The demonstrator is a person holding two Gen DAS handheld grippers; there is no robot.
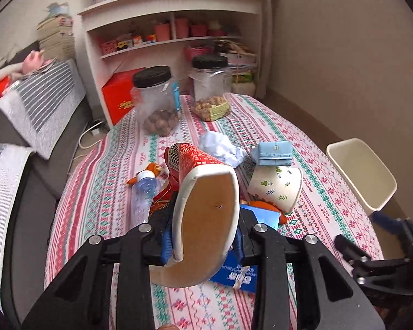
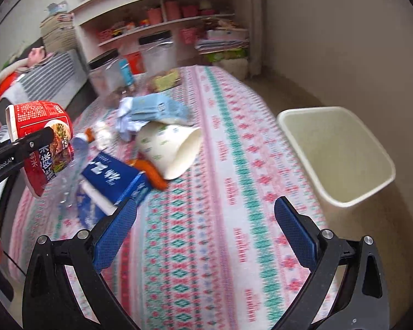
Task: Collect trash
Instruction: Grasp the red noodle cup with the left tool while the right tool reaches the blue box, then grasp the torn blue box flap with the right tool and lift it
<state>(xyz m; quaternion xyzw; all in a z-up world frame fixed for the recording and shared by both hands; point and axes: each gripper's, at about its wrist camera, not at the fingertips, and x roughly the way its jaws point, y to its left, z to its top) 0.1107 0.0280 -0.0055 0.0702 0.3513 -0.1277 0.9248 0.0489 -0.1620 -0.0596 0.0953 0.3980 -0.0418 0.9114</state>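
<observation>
Left tongs [image 1: 203, 236] clamped, raised; right tongs [image 2: 206, 220] spread wide.

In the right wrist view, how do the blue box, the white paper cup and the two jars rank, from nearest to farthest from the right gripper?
From the right gripper:
1. Blue box, beside the left finger.
2. White paper cup, lying on its side, mid-table.
3. Jars, at the far end of the table; the two are too close to rank.
</observation>
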